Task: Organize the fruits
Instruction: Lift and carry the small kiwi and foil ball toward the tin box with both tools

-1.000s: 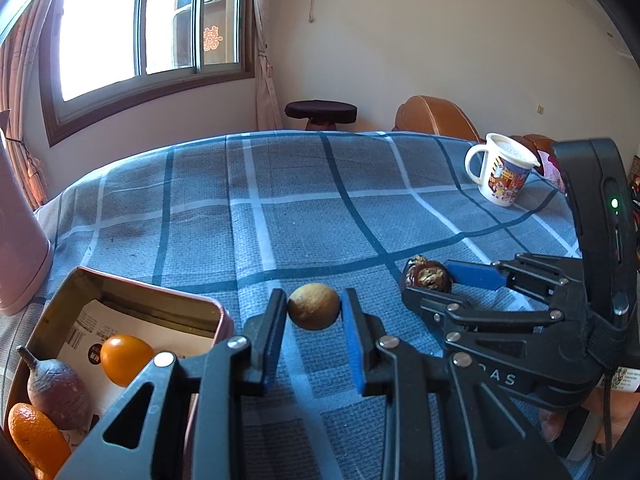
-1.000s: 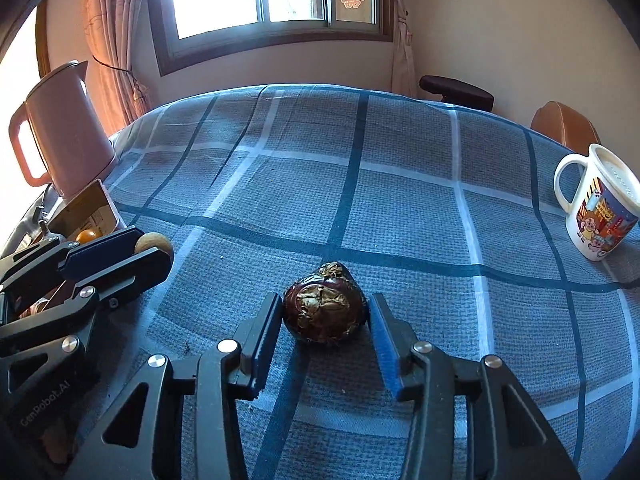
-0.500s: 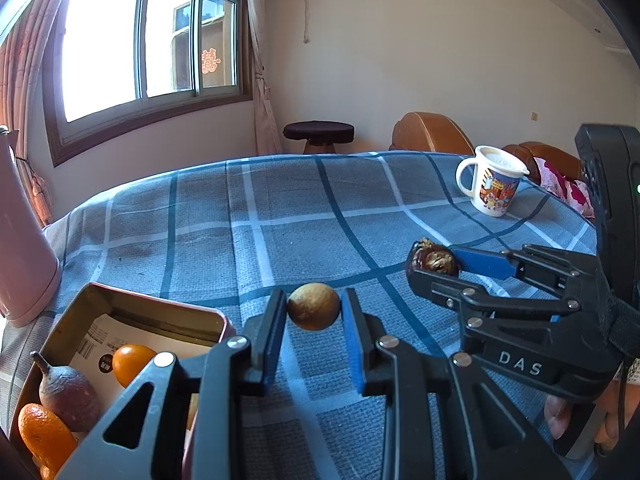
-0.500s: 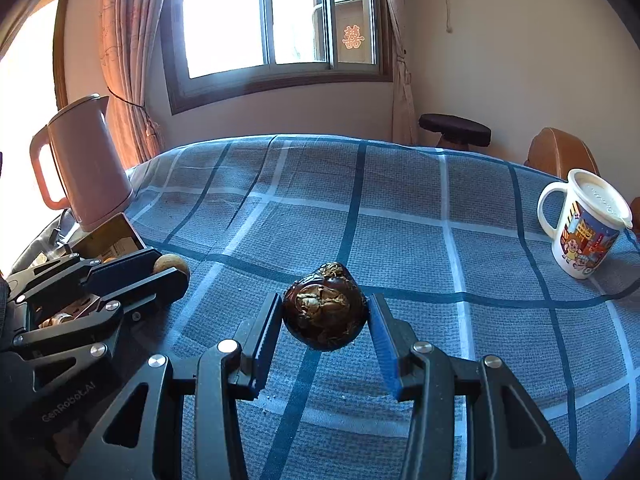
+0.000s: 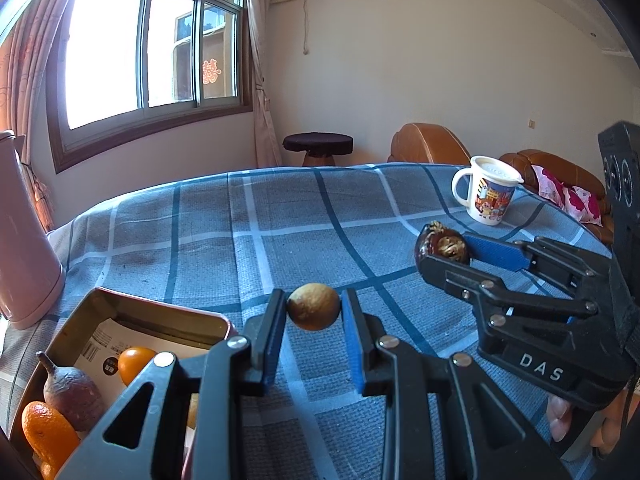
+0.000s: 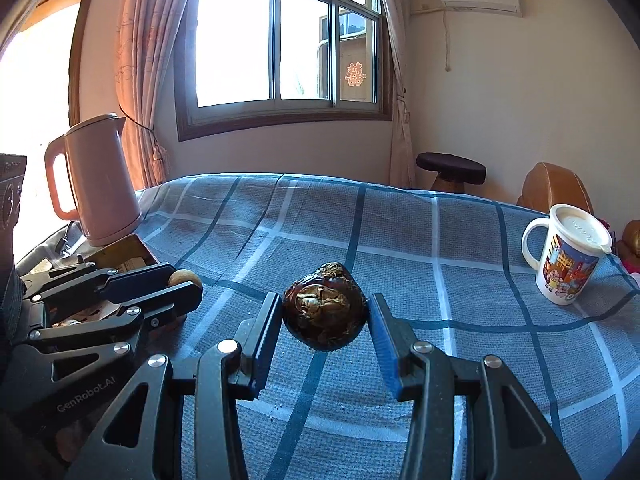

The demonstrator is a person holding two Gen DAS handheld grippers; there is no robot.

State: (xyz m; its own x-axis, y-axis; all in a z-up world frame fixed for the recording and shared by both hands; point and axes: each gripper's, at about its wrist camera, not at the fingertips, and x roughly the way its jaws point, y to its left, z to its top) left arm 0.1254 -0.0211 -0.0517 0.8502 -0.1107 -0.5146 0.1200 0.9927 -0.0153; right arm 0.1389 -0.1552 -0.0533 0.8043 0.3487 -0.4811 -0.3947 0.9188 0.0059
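My left gripper (image 5: 314, 312) is shut on a small round tan fruit (image 5: 313, 306) and holds it above the blue checked cloth, just right of the metal tin (image 5: 168, 314). The tin holds an orange fruit (image 5: 134, 362), a purple pear-shaped fruit (image 5: 74, 398) and another orange (image 5: 48, 438). My right gripper (image 6: 325, 316) is shut on a dark brown wrinkled fruit (image 6: 325, 312), lifted off the cloth. That fruit also shows in the left wrist view (image 5: 442, 246), and the tan fruit in the right wrist view (image 6: 185, 279).
A pink kettle (image 6: 98, 184) stands at the table's left, behind the tin. A white cartoon mug (image 6: 568, 256) with a lid stands at the right. A dark stool (image 6: 450, 170) and a brown leather sofa (image 5: 432, 148) are beyond the table's far edge.
Both grippers have risen from the cloth with their fruits still held. The dark fruit has left the table surface. The view now tilts up toward the window and walls.
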